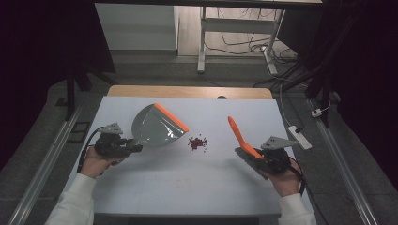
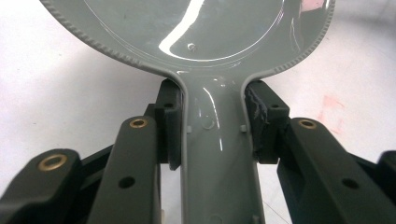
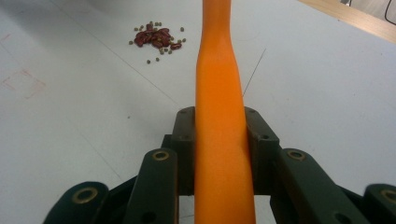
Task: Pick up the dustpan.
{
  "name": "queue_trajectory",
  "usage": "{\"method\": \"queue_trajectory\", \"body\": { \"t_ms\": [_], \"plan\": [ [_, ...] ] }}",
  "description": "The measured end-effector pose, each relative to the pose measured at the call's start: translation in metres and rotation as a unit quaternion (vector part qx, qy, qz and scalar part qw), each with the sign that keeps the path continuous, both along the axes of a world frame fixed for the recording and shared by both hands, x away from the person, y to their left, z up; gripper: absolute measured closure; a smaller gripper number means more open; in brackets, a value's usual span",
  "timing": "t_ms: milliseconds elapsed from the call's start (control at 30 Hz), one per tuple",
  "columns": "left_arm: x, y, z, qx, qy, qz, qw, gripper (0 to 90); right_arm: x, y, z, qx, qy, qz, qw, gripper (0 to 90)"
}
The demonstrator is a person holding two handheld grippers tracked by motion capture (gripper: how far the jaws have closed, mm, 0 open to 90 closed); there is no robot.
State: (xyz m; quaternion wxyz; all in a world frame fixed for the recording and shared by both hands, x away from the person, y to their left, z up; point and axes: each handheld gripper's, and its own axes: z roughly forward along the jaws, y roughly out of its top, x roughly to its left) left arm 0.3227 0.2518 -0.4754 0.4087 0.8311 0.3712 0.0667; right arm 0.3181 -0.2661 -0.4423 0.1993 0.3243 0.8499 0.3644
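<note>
Dustpan (image 1: 157,126), grey w/ orange lip, is held by its handle in the left hand-held gripper (image 1: 133,148) at the left of the surface (image 1: 155,183); both pads are seen pressed against the handle sides in the left gripper view (image 2: 219,154), so it's clenched on the handle. The pan is raised and tilted, orange lip toward the far right, just left of the beans. Brush (image 1: 241,138), orange-handled, is gripped in the right hand-held gripper (image 1: 260,157) at the right of the surface; the handle is clamped betw. the jaws in the right gripper view (image 3: 222,140), its tip pointed far-left. Bristles are seen at the near end, by the gripper. Small pile of red beans (image 1: 197,142) w/ a few tiny greenish grains is seen mid-surface, betw. pan and brush, touched by neither (image 3: 156,37).
</note>
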Motion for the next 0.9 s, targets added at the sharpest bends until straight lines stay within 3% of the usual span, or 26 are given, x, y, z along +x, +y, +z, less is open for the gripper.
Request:
{"method": "queue_trajectory", "body": {
  "t_ms": [333,900],
  "plan": [
    [-0.012,-0.004,0.004,0.018,0.008,-0.033,0.9992,62.1,0.009,0.009,0.002,0.005,-0.003,0.007,1.0,70.0],
    [-0.019,-0.02,-0.002,0.053,0.03,-0.09,0.9941,62.1,0.043,0.024,0.003,0.031,0.0,0.004,0.9995,70.0]
  ]
}}
